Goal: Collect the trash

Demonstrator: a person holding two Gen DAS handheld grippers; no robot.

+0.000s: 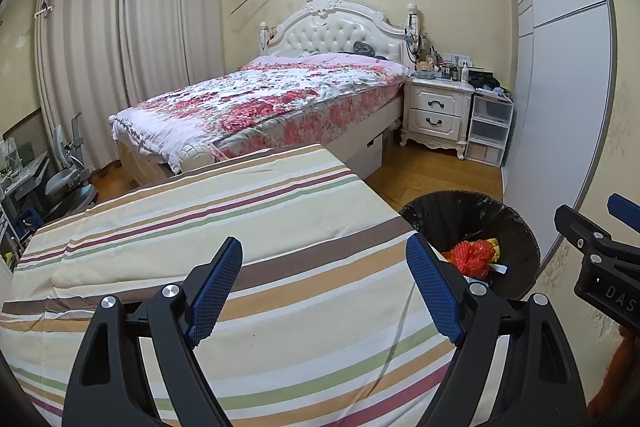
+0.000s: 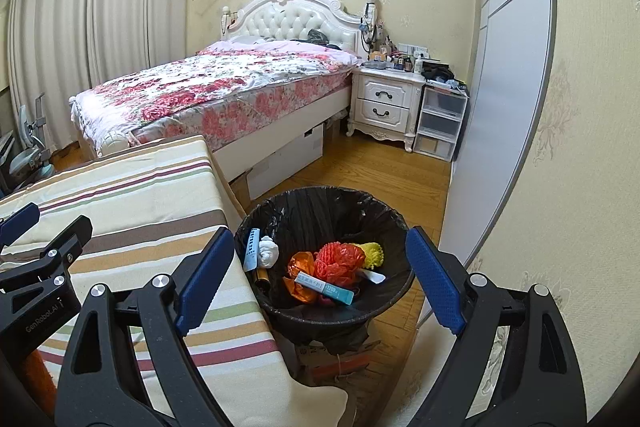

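Left gripper (image 1: 324, 287): jaws spread wide, nothing between the blue pads, tilted somewhat downward.
Right gripper (image 2: 320, 279): jaws spread wide, nothing gripped, tilted somewhat downward.
Left fingertips (image 1: 216, 287): blue textured pads on black arms, both in view.
Right fingertips (image 2: 434, 279): blue textured pads on black arms, both in view.
Relative position: side by side, apart, each at the edge of the other's view.

From my left side, my right blue-padded finger (image 1: 434, 291) hides the near part of the round black-lined trash bin (image 1: 520, 227). The small bottles on the white bedside table (image 2: 390, 73) are too tiny to tell apart. The orange fuzzy thing (image 1: 618, 367) is cut off.
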